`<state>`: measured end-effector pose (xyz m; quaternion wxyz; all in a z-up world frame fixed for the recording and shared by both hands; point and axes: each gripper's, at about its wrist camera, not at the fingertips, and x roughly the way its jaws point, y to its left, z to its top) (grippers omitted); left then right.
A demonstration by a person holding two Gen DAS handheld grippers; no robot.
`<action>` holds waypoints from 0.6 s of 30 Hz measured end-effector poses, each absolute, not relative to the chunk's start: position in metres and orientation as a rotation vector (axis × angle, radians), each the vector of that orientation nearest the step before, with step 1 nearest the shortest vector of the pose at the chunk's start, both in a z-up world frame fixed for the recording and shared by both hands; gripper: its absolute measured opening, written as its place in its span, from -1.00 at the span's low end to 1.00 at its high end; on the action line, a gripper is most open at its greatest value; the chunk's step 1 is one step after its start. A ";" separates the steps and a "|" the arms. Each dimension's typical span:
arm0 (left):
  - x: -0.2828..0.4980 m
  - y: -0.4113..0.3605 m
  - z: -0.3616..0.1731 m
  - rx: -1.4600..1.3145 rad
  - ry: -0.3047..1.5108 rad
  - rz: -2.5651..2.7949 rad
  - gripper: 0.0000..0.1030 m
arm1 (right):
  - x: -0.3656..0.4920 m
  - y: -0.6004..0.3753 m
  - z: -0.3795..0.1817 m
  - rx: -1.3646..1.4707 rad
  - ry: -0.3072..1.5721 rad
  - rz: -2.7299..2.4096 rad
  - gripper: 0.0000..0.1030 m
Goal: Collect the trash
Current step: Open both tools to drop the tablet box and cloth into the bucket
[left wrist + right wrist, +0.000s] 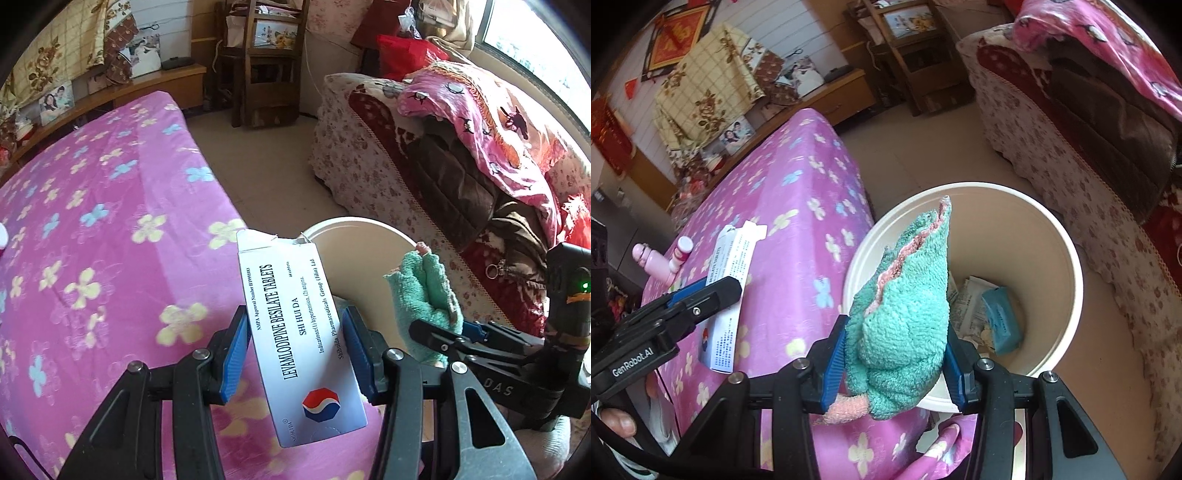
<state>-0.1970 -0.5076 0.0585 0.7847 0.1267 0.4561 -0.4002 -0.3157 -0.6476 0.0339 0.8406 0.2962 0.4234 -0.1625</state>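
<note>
My left gripper (295, 347) is shut on a white tablet box (295, 332) with a red and blue logo, held over the edge of the pink flowered bed (110, 240). That box (729, 280) and the left gripper (713, 291) also show at the left of the right wrist view. My right gripper (895, 354) is shut on a bunched green towel cloth (905, 321) with a pink edge, held above the near rim of a cream bin (1067, 258). In the left wrist view the cloth (428, 291) sits in the right gripper (443, 328) beside the bin (354, 225). Paper and a blue packet (1001, 317) lie in the bin.
A sofa (369, 158) under floral covers and a pink blanket (476, 122) stands right of the bin. A wooden chair (266, 62) stands at the far wall. Pink bottles (661, 262) sit on the bed's far corner. Tiled floor (258, 166) runs between bed and sofa.
</note>
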 end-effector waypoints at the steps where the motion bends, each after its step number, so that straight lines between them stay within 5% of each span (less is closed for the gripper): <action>1: -0.198 -0.511 0.058 0.274 0.985 -0.869 0.01 | -0.316 -0.648 0.033 0.630 0.896 -0.350 -0.04; 18: -0.198 -0.518 0.053 0.221 1.011 -0.923 0.13 | -0.323 -0.666 0.023 0.712 0.901 -0.417 0.19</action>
